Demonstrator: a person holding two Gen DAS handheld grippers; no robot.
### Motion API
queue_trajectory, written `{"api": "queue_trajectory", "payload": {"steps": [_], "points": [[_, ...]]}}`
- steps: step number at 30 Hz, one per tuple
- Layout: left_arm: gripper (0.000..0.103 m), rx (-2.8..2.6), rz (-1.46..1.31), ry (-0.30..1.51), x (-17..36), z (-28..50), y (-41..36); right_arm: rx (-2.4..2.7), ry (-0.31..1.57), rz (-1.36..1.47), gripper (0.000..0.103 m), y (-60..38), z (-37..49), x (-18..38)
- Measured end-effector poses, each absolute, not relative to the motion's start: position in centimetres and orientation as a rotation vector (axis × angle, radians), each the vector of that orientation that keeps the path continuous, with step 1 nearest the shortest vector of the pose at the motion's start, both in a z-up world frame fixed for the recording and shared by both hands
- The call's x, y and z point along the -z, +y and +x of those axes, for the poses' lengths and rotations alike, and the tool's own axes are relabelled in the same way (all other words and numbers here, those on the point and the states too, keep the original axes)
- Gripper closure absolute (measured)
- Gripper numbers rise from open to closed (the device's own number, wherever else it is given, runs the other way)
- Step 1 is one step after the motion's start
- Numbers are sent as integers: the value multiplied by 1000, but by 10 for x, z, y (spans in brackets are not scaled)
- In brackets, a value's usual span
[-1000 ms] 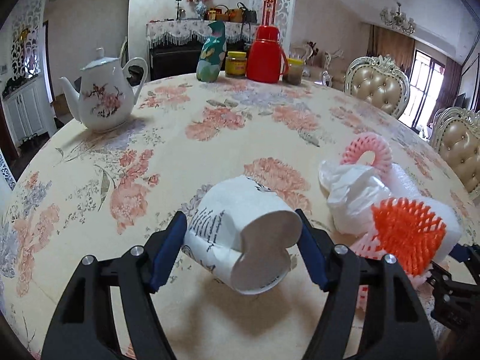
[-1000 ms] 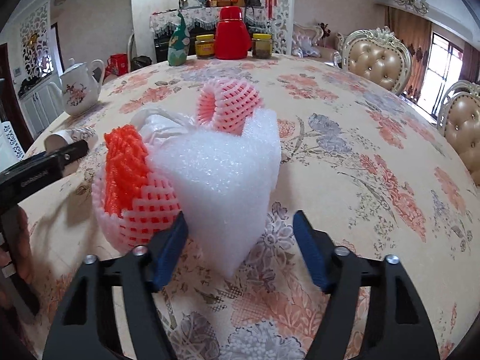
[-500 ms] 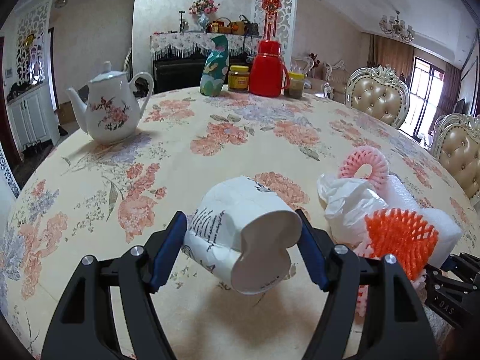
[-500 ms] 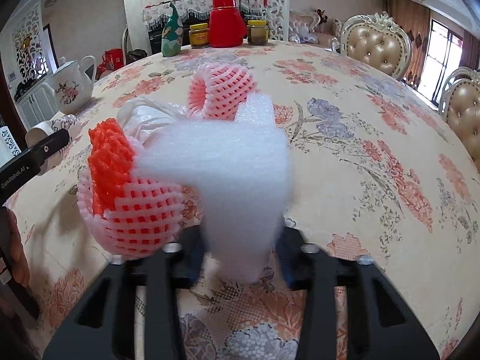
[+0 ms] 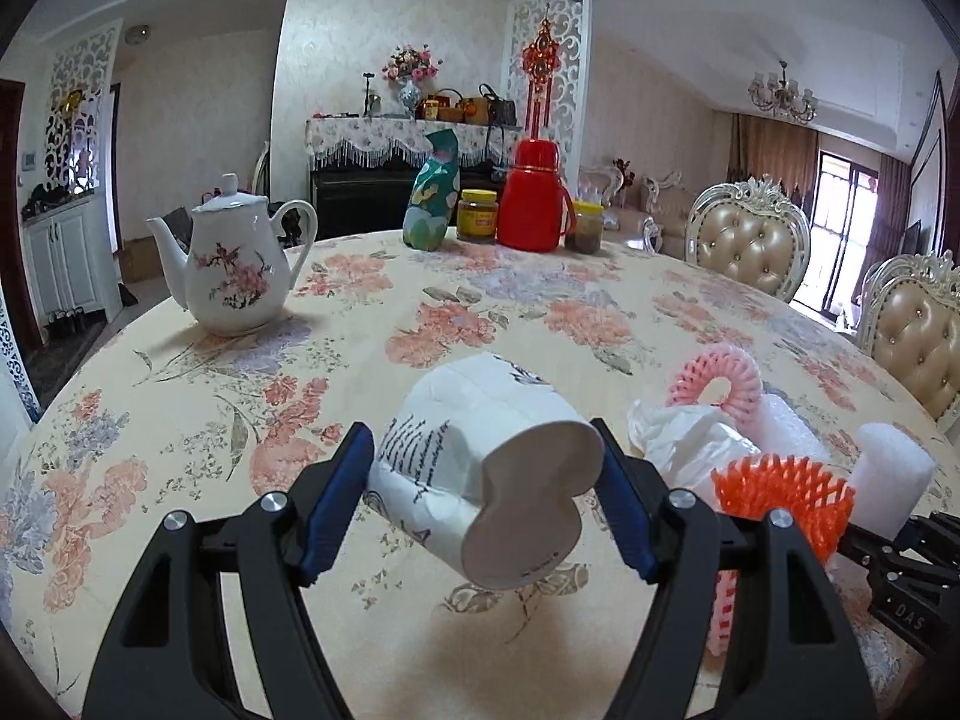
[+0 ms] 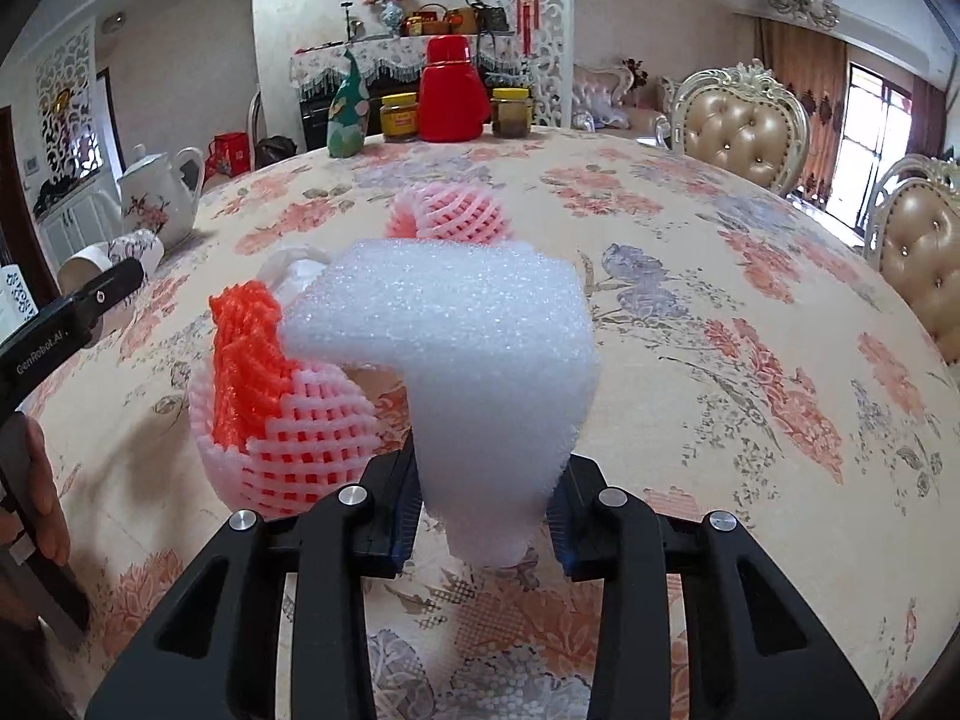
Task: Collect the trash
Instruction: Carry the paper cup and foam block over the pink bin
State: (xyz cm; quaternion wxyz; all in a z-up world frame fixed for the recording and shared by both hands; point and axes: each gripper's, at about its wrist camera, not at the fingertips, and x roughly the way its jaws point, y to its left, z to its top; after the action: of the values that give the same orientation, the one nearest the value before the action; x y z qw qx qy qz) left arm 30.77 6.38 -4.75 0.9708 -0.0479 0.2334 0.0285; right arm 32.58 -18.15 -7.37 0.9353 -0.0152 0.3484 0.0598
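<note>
Left wrist view: the left hand-held gripper (image 5: 483, 495) pinches a dented white paper cup (image 5: 489, 471) lying sideways, raised off the floral worktop (image 5: 420, 300). Beside it sit crumpled white plastic (image 5: 678, 441) and orange mesh (image 5: 780, 495).

Right wrist view: the right hand-held gripper (image 6: 486, 507), jaws just closing, squeezes a grainy white foam block (image 6: 474, 360). Pink foam netting (image 6: 294, 438) touches its left side.

Your right claw (image 6: 483, 516) has just closed and now pinches the white foam block (image 6: 474, 360) above the floral bench (image 6: 720, 312); a pink net sleeve (image 6: 288, 438) holding orange mesh (image 6: 246, 360) sits beside it
</note>
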Motion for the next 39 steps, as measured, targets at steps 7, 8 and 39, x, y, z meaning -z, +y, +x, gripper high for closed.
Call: {"api": "queue_trajectory", "payload": {"steps": [7,8,39], "points": [[33,-79,-47,473,36,284,48,-152,703,-15,69,-188,319,71],[33,-82,-37,469,34,278,45,-155,699,-12,69,-190,315,70],[33,190,59,474,28,170,-113,-67,588,28,69,-310,189,48]]}}
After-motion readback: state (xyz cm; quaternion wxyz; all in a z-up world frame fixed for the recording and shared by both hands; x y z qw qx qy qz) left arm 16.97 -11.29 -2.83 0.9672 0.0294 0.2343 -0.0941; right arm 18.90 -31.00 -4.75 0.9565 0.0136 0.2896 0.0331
